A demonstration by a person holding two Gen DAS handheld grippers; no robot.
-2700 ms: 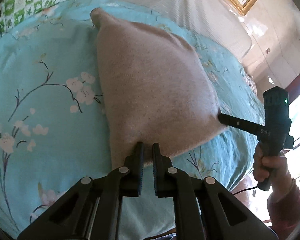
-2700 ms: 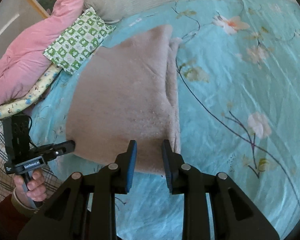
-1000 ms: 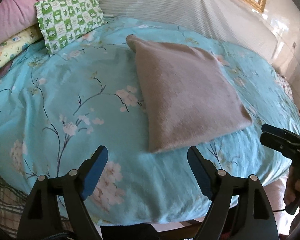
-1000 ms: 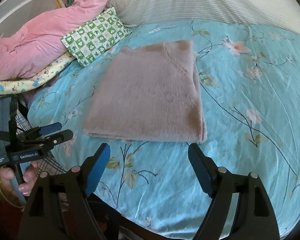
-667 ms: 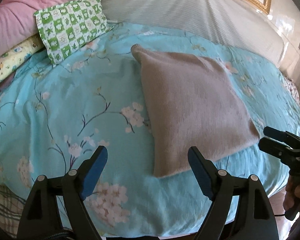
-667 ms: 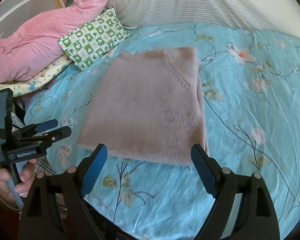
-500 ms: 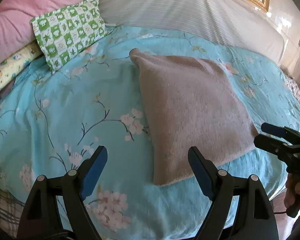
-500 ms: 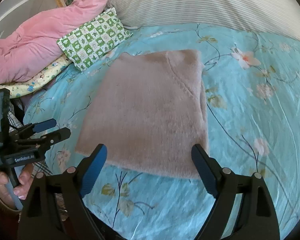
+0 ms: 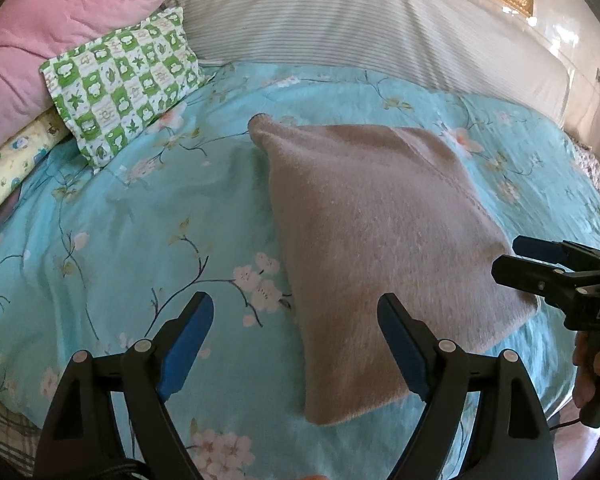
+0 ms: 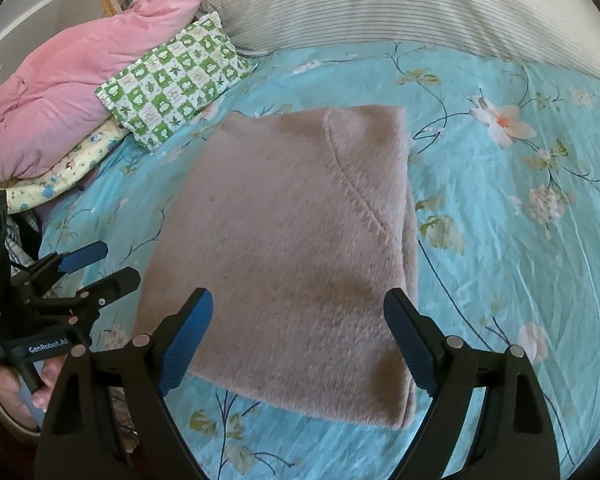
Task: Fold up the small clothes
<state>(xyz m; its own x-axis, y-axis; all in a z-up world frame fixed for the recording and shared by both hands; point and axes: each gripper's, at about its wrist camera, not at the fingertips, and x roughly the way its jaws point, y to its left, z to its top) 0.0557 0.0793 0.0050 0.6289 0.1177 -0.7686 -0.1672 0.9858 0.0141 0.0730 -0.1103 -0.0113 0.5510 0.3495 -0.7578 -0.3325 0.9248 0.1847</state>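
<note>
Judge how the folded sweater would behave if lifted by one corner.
The sweater looks soft and fuzzy, so it would probably droop. Its stacked layers at the right edge would likely slide apart and unfold. It seems light, lying flat on the bedspread.

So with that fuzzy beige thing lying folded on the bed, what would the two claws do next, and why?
Probably lower both onto its near edge and pinch it for another fold. The beige garment lies flat in a large rectangle on the floral sheet, and the left gripper and right gripper hover open above that edge, holding nothing.
</note>
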